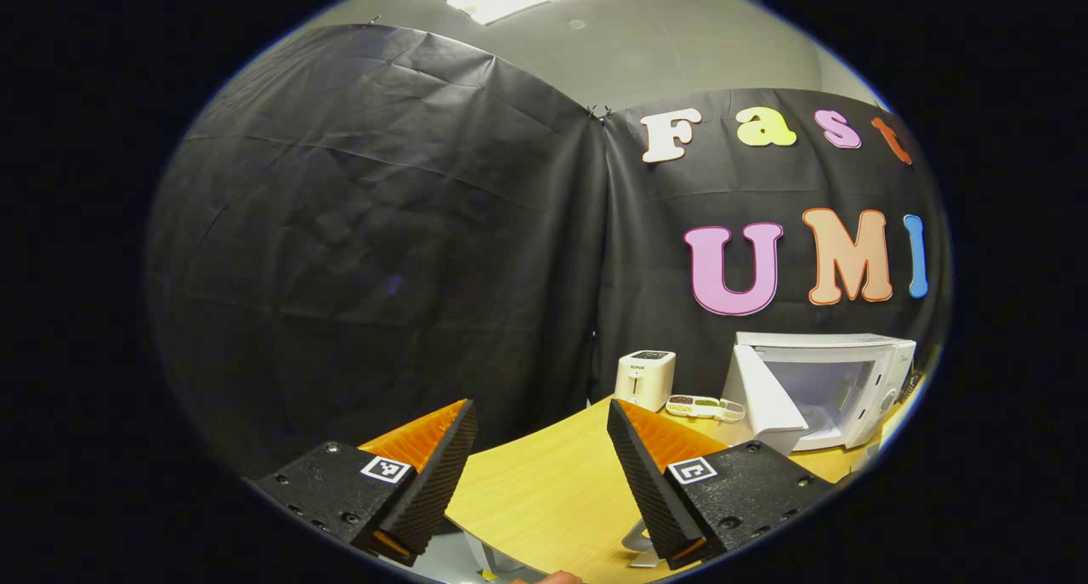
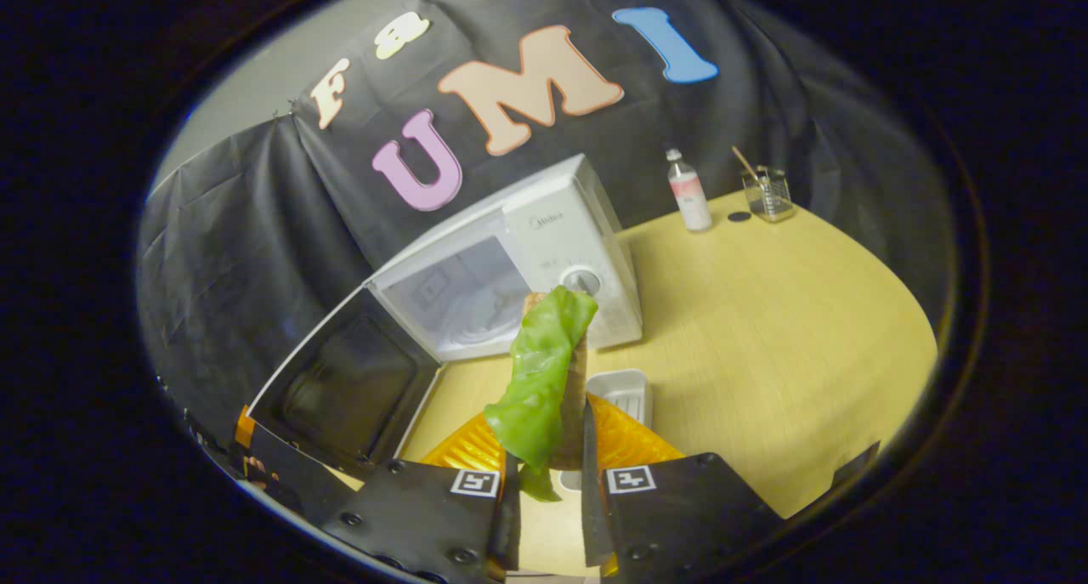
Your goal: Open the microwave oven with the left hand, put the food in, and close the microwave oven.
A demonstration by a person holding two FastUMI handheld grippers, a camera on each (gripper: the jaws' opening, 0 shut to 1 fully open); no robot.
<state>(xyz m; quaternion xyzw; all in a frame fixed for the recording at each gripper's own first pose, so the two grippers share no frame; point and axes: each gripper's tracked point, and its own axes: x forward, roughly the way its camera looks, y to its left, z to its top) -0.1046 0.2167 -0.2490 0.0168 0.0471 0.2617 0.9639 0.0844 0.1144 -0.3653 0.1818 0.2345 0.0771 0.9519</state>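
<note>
Pinching the food [image 2: 544, 371], the right tool [image 2: 548, 482] grips its limp, light lower end; microwave [image 2: 518, 261] open at 12 o'clock; left tool [image 1: 540, 473] wide.

Toaster [image 1: 645, 378], bottle [image 2: 689, 190], glass jar [image 2: 767, 195]

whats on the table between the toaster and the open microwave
In the left gripper view, a small divided tray of dark and green bits lies between the white toaster and the microwave's open door.
</note>
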